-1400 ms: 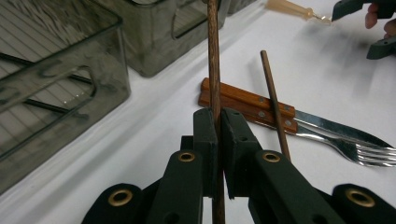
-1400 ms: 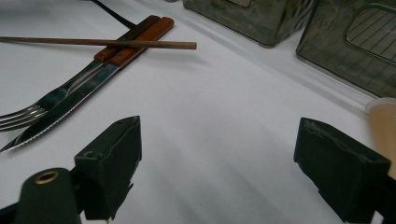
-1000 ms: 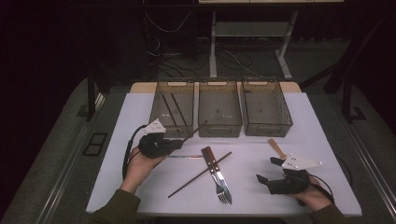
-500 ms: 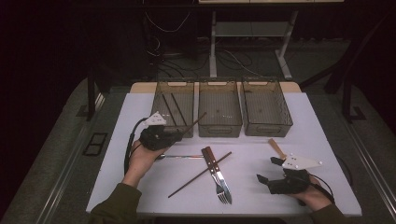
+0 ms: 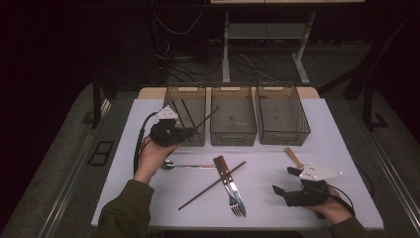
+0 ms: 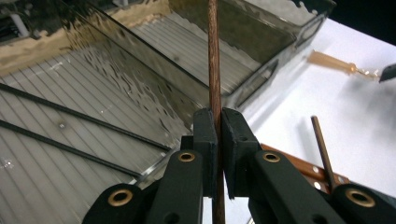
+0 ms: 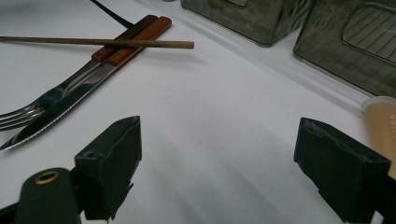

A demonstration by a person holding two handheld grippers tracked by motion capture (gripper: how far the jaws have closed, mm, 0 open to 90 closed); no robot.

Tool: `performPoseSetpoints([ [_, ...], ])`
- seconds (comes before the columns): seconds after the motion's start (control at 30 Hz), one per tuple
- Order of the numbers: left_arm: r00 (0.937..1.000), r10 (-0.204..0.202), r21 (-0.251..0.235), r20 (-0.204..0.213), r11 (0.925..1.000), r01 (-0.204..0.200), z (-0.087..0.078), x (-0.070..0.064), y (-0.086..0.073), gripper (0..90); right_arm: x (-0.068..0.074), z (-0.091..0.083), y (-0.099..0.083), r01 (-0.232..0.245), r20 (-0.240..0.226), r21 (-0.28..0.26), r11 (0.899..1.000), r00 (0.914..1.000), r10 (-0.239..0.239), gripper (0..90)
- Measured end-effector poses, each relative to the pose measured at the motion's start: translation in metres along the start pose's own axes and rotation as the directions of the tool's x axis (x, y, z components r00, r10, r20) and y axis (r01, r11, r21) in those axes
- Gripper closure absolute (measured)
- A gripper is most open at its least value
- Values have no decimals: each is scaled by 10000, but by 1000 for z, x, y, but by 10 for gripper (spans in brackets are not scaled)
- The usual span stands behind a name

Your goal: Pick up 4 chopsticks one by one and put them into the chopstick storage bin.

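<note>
From the high view I see my left gripper (image 5: pixel 190 133) raised at the front edge of the left smoked-plastic bin (image 5: pixel 188 99), its jaws pinching a thin dark brown wooden chopstick (image 5: pixel 207 118) whose long axis slants up and to the right, its free end reaching over toward the middle smoked-plastic bin (image 5: pixel 233 119). My right gripper (image 5: pixel 286 180) rests low on the white desk (image 5: pixel 346 148) at the near right, jaws spread wide and holding nothing, just short of a tan plastic handle (image 5: pixel 293 157) lying beyond it. On the desk between my hands lie a second brown chopstick (image 5: pixel 198 194), set diagonally across a wooden-handled fork (image 5: pixel 229 187) and a wooden-handled knife (image 5: pixel 233 181), with a steel spoon (image 5: pixel 185 165) near my left hand (image 5: pixel 151 154). In the left gripper view the jaws are pressed onto the chopstick (image 6: pixel 215 70), which runs straight up between them, one end passing below the pads and the other pointing over the rim of a bin (image 6: pixel 140 88); two dark sticks (image 6: pixel 70 126) lie flat on the ribbed floor of the bin at the left. In the right gripper view the jaws stand far apart above bare desk (image 7: pixel 224 116), touching nothing; the tan handle (image 7: pixel 380 121) is just beside the right-hand jaw, and the fork (image 7: pixel 28 112), knife (image 7: pixel 70 100) and crossing chopstick (image 7: pixel 93 42) lie well off to the left.
</note>
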State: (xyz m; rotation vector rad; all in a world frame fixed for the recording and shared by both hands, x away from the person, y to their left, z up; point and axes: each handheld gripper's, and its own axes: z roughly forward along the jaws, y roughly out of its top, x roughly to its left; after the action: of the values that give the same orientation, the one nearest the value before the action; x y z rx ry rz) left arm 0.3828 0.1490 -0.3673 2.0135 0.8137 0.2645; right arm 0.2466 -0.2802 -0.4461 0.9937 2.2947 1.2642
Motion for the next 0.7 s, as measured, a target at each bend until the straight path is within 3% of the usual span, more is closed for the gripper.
performPoseSetpoints([
  [0.37, 9992, -184, -104, -367, 9998, 180, 4, 15, 22, 842, 0, -1, 0, -24, -4, -27, 10000, 10000, 24, 154],
  [0.7, 9952, -560, -120, -797, 9984, 552, 10, 34, 31, 842, 0, -2, 0, -72, -9, -67, 10000, 10000, 72, 154],
])
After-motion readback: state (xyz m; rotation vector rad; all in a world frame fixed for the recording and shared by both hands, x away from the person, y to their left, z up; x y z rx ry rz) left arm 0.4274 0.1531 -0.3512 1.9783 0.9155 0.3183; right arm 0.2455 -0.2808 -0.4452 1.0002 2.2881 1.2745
